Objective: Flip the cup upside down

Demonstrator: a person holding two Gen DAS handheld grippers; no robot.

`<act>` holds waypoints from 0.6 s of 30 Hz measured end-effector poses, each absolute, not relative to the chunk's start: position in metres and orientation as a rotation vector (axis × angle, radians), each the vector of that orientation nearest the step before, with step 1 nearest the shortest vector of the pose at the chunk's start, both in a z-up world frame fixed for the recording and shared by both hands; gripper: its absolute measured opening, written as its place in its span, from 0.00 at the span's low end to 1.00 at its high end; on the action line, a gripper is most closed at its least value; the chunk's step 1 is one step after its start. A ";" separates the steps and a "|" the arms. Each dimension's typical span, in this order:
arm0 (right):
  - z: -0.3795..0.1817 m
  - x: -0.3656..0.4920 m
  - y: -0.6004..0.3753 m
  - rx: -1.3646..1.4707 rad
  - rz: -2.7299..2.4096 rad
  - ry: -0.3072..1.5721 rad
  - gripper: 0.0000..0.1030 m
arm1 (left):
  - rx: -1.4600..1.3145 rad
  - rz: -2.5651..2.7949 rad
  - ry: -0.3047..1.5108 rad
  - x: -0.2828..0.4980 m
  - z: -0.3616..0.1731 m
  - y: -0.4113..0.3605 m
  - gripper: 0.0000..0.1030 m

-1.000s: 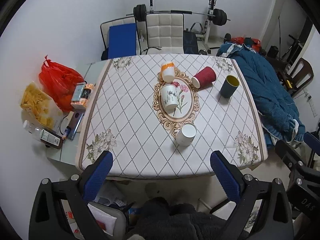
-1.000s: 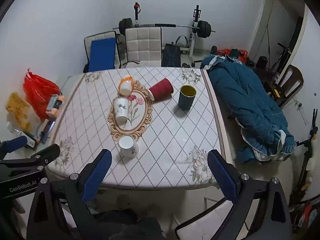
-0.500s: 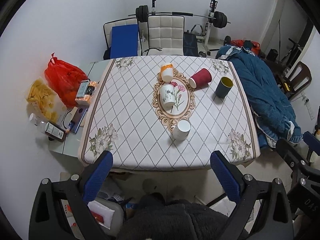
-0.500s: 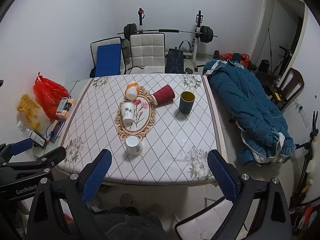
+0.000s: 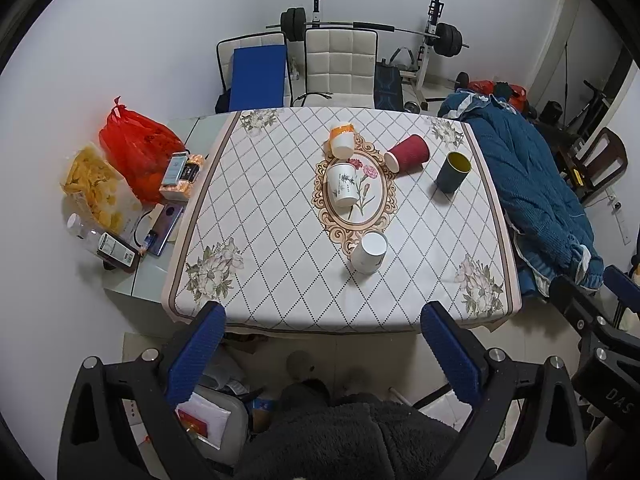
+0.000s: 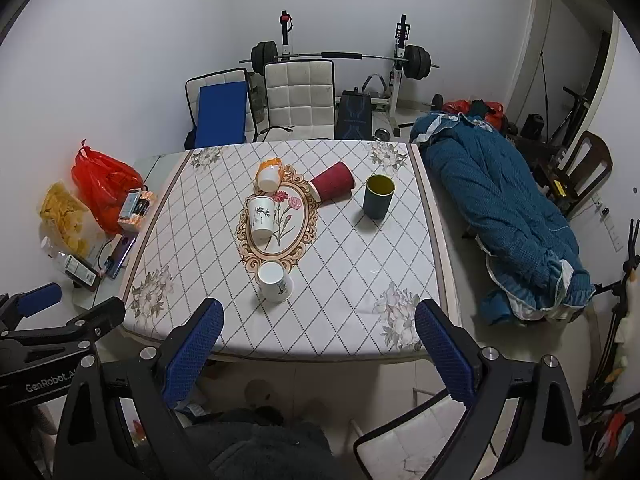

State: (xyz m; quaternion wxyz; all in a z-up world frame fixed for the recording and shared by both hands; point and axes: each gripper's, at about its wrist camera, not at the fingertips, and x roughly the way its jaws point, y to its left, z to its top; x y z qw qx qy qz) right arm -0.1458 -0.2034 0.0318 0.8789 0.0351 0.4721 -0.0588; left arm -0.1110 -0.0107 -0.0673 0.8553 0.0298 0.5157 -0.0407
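**Five cups on the table, both claws wide and empty**

Five cups stand or lie on the patterned table (image 5: 280, 240), all well ahead of the two claws, which hang short of its near edge. The left gripper (image 5: 324, 356) has its blue-padded jaws spread wide with nothing between them; the right gripper (image 6: 318, 352) is likewise spread wide and holds nothing.

Nearest to the claws, just ahead of the left gripper's right finger and ahead of the right gripper's left finger, sits a white cup (image 5: 369, 247) (image 6: 274, 282) with a small floral print, apparently mouth-down. Farther ahead, on the oval medallion, a white printed cup (image 5: 342, 184) (image 6: 260, 217) also appears inverted. Beyond it, at the medallion's far end, lies an orange-and-white cup (image 5: 342, 141) (image 6: 269, 174), tipped over. To its right a red cup (image 5: 408, 153) (image 6: 333, 181) lies on its side, mouth facing left. Farthest right, the dark teal cup (image 5: 453, 172) (image 6: 378, 196) stands upright with its yellow-lined mouth open upward, well apart from either claw.

Left of the table a red plastic bag (image 5: 136, 148) rests on a side surface. Right of the table a blue quilt (image 6: 500, 208) is heaped.
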 end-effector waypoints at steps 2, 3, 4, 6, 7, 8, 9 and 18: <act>0.031 -0.147 -0.203 0.070 -0.123 0.986 0.96 | 0.063 -0.086 1.086 -0.110 -0.068 -0.011 0.97; 0.031 -0.148 -0.203 0.073 -0.122 0.987 0.96 | 0.063 -0.085 1.086 -0.110 -0.068 -0.011 0.97; 0.031 -0.148 -0.202 0.073 -0.123 0.988 0.96 | 0.063 -0.085 1.085 -0.110 -0.067 -0.011 0.97; 0.030 -0.148 -0.203 0.077 -0.121 0.989 0.96 | 0.065 -0.085 1.087 -0.111 -0.068 -0.011 0.97; 0.030 -0.148 -0.203 0.076 -0.121 0.989 0.96 | 0.065 -0.084 1.087 -0.111 -0.067 -0.011 0.97; 0.029 -0.147 -0.203 0.074 -0.120 0.990 0.96 | 0.066 -0.084 1.087 -0.111 -0.067 -0.011 0.97; 0.028 -0.148 -0.204 0.078 -0.120 0.991 0.96 | 0.067 -0.084 1.087 -0.112 -0.067 -0.010 0.97; 0.023 -0.154 -0.211 0.085 -0.112 1.005 0.96 | 0.075 -0.085 1.085 -0.115 -0.066 -0.007 0.97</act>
